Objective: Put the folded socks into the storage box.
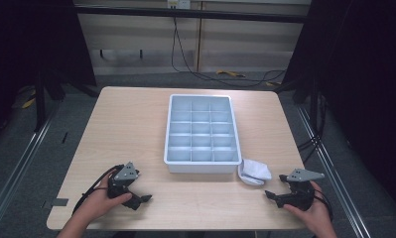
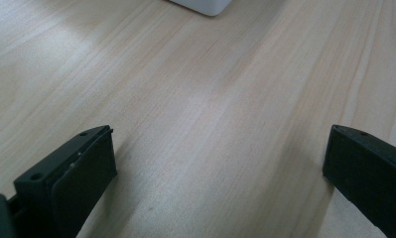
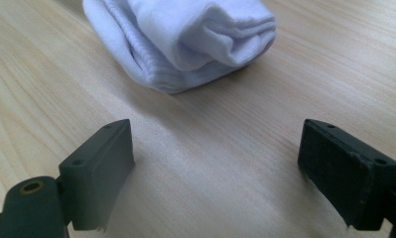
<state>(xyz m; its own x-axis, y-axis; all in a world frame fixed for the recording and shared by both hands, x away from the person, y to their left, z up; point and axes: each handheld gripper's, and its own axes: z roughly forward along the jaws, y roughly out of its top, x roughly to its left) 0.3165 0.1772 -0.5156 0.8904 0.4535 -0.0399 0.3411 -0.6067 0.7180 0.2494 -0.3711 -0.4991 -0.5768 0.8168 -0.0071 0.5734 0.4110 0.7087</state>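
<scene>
A rolled white sock (image 1: 254, 171) lies on the wooden table just off the front right corner of a grey tray (image 1: 202, 167) split into several compartments. My right gripper (image 1: 271, 195) rests near the table's front right, open, pointing left toward the sock (image 3: 185, 39), which lies a short way ahead of its jaws. Nothing is between the right gripper (image 3: 218, 168) fingers. My left gripper (image 1: 145, 199) sits at the front left, open and empty. In the left gripper view it (image 2: 220, 173) looks over bare wood, with a tray corner (image 2: 205, 6) far ahead.
The tray's compartments look empty. The table (image 1: 136, 129) stands on grey floor, with metal rails (image 1: 17, 168) along both sides and cables (image 1: 205, 74) on the floor behind it. A person's hands hold both grippers at the front edge.
</scene>
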